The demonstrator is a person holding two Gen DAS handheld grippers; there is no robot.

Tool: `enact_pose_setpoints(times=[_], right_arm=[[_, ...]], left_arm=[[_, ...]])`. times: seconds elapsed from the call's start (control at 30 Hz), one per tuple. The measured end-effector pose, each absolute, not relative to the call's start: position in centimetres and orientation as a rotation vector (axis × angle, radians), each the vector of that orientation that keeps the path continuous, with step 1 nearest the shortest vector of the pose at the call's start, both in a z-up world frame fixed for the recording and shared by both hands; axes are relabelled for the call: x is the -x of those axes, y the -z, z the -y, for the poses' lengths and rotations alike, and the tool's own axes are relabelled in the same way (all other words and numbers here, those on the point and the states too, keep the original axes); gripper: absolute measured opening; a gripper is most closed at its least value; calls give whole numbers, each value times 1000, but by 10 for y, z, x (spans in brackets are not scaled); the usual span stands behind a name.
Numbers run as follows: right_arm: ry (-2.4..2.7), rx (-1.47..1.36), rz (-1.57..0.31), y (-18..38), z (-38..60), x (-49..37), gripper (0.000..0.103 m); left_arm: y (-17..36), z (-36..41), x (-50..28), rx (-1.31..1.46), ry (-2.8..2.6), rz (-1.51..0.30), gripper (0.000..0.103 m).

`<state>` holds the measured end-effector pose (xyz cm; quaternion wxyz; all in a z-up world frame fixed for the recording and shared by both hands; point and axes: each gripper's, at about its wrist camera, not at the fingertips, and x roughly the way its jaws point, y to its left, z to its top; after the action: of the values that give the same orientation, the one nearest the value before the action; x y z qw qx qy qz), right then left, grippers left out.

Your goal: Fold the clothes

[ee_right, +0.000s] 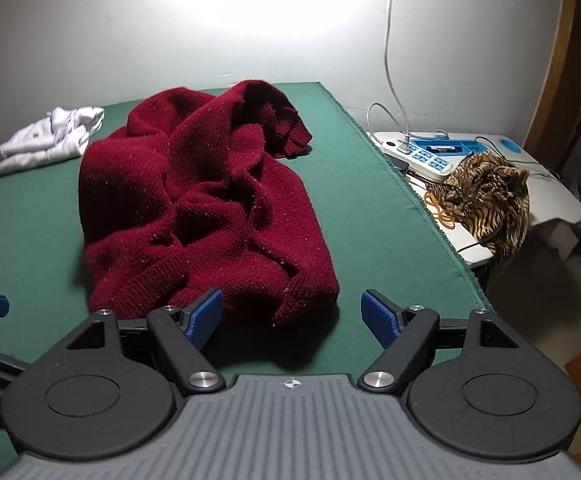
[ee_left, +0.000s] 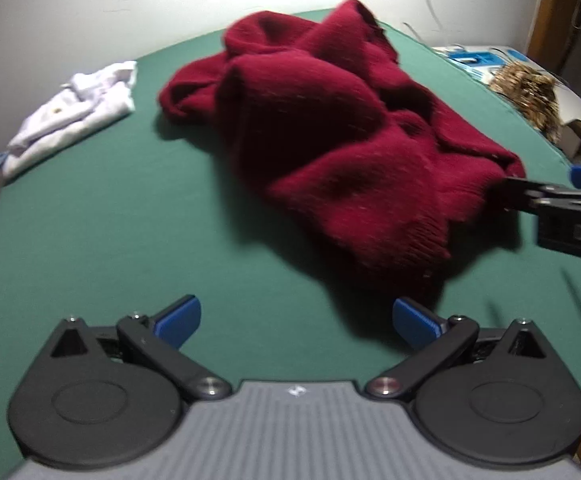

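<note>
A dark red knitted sweater lies crumpled in a heap on the green table cover. My left gripper is open, low over the cover, just short of the sweater's near ribbed hem and holding nothing. My right gripper is open too, its blue pads on either side of the sweater's near right corner, with nothing gripped. In the left wrist view the right gripper's fingers reach in from the right edge beside the sweater.
A folded white garment lies at the table's far left. Beyond the right edge, a white side surface holds a power strip, cables and a tiger-print cloth. A pale wall stands behind.
</note>
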<state>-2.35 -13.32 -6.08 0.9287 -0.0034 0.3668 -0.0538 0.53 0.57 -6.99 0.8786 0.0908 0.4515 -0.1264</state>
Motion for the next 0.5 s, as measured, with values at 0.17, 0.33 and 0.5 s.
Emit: enact_pose_setpoints(times=[0.17,0.33,0.5], right_arm=[[97,-9,-751,76,138,3,68],[48,-110,-770,83,152,-14,31],[47,-151,-523,12,165,-30,20]], left_arm=[[87,19,-16,-263,309,-937,85],[91,22,-43,-206,355,-950,34],[20,-4,-90,-78,264,-792,24]])
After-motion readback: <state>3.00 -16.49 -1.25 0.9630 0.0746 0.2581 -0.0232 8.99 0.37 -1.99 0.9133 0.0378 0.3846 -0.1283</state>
